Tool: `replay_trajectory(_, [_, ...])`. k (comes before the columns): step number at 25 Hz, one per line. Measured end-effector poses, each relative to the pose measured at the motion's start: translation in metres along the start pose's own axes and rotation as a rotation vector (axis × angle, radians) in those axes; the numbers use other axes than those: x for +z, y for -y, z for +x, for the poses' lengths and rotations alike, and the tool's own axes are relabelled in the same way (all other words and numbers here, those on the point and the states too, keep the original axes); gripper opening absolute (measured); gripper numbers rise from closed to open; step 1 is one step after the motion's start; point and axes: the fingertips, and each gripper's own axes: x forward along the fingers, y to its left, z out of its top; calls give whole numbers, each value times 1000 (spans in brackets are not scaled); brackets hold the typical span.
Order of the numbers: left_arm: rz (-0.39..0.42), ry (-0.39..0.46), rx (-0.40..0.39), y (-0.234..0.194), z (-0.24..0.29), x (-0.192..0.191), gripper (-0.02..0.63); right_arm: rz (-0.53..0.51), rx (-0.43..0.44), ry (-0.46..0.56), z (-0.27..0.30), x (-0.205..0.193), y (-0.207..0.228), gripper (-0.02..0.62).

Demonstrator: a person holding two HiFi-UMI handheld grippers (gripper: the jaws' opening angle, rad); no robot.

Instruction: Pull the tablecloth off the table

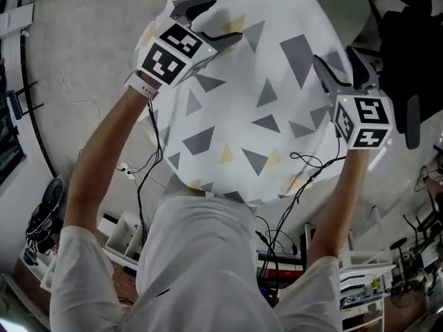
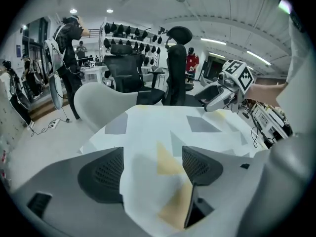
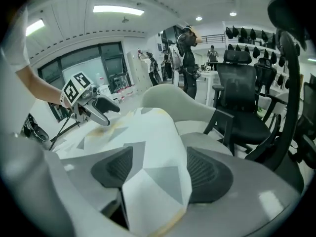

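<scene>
The tablecloth (image 1: 263, 88), white with grey and yellow triangles, lies rumpled over the table, whose bare pale top (image 1: 342, 5) shows at the far right. My left gripper (image 1: 211, 23) is at the cloth's left edge and my right gripper (image 1: 344, 68) at its right edge. In the left gripper view a fold of the tablecloth (image 2: 148, 132) runs between the wide jaws of the left gripper (image 2: 153, 169), and its pads (image 2: 101, 174) stand apart from it. A raised ridge of the tablecloth (image 3: 153, 147) lies likewise between the spread jaws of the right gripper (image 3: 160, 174), not pinched.
Black office chairs (image 3: 247, 112) stand beyond the table. Cables (image 1: 145, 178) and low shelves (image 1: 124, 234) lie on the floor by the person's legs. People (image 2: 66, 58) stand at the back of the room. A black chair (image 1: 408, 54) is close on the right.
</scene>
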Motion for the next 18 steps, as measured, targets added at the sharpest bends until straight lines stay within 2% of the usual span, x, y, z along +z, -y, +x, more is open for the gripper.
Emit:
replay_trajectory(4, [-29,-81,-12,-9,22,-10,354,19,51,-73,19,-17,17,342])
replay_trajectory(7, [-25,-88,-38,-10,31,-12,368,61,90,-135,28,-29,26,360])
replay_trajectory(11, [-38,-48,-36,-12,28,-12,367,52,163,-178,27,-30,16,269])
replay_trajectory(13, [-35,-44,-15,-10,25,-14,364,0,138,-178,23,-29,12,231])
replay_trajectory(16, [-27,-60,17,-10,24,-12,337,-77,44,-155,10,-18,11,161])
replay_trajectory(18, [-18,-78,51,-11,20,-10,293,-121,2,-141,1,-6,4,127])
